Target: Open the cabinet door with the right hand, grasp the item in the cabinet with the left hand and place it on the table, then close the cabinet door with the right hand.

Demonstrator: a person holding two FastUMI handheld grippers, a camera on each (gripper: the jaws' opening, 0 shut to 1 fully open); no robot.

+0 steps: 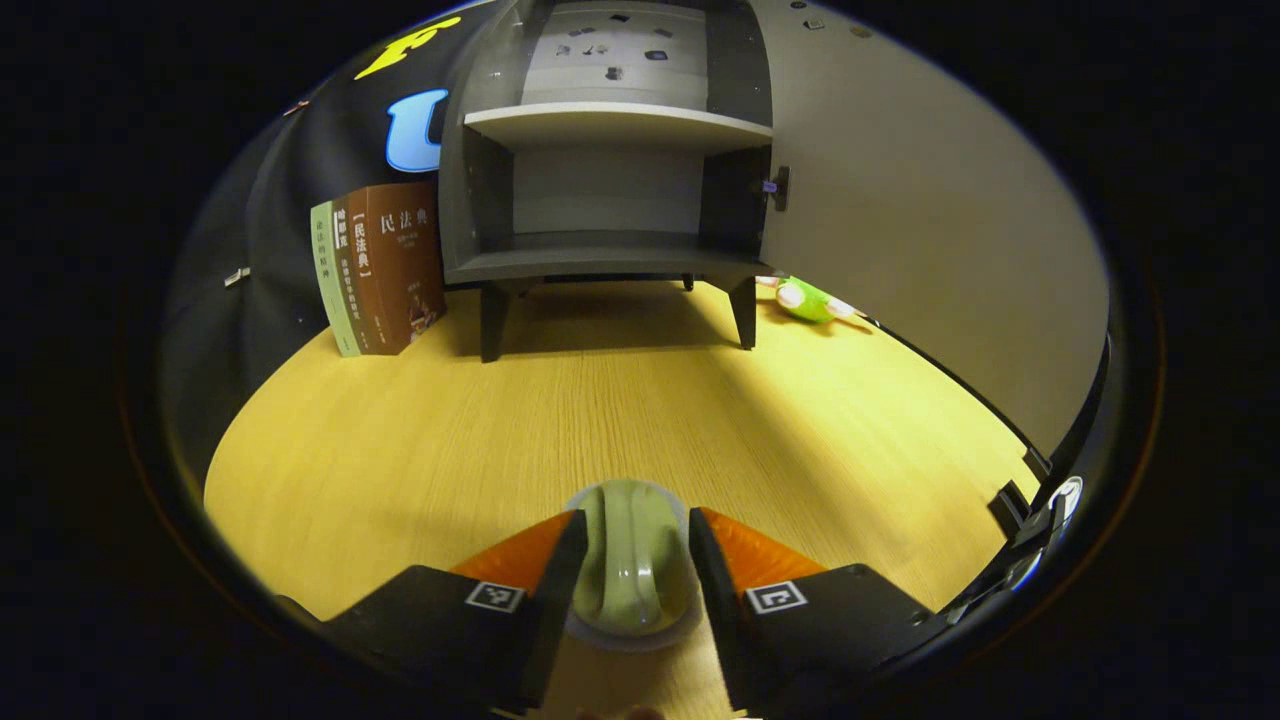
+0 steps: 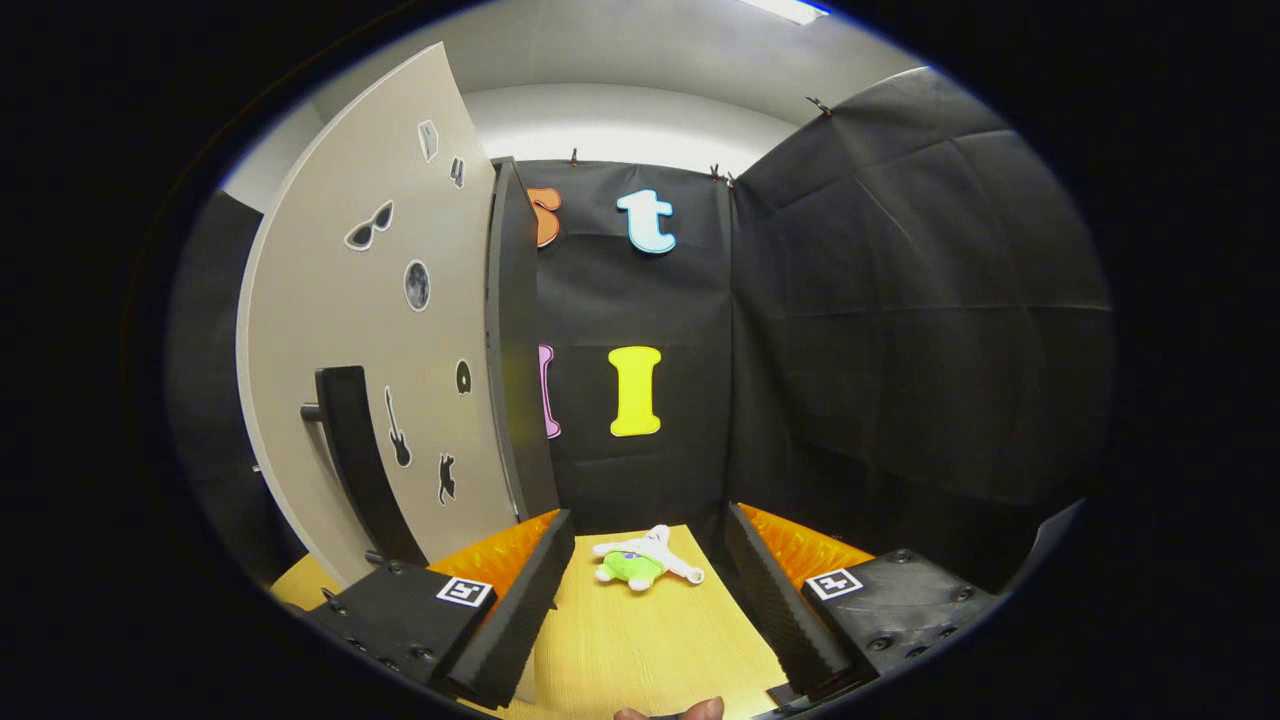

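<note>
left gripper view has the left gripper (image 1: 628, 560) low over the near edge of the table (image 1: 400, 440), its two fingers pressed against either side of a pale green rounded item (image 1: 630, 560), which looks like a small lidded dish or bowl, though its exact kind is hard to tell. the item sits at table height, seemingly resting on the wood or just above it; contact underneath cannot be made out. that fits the placing step: the thing is out of the cabinet and down where it belongs, with the grip not yet let go.

farther off, the cabinet (image 1: 610, 200) stands on short legs at the far middle of the table, both of its shelves bare. its door (image 1: 900, 250) is swung wide to the right, which leaves the opening free for the left arm. books (image 1: 385, 265) lean upright just left of the cabinet, and a green plush toy (image 1: 810, 298) lies past its right leg.

right gripper view shows the right gripper (image 2: 645, 590) with fingers spread apart and nothing between them, hanging just right of the door's outer face (image 2: 400, 330), near its dark handle (image 2: 350, 450). waiting there probably keeps it ready to push the door shut.
</note>
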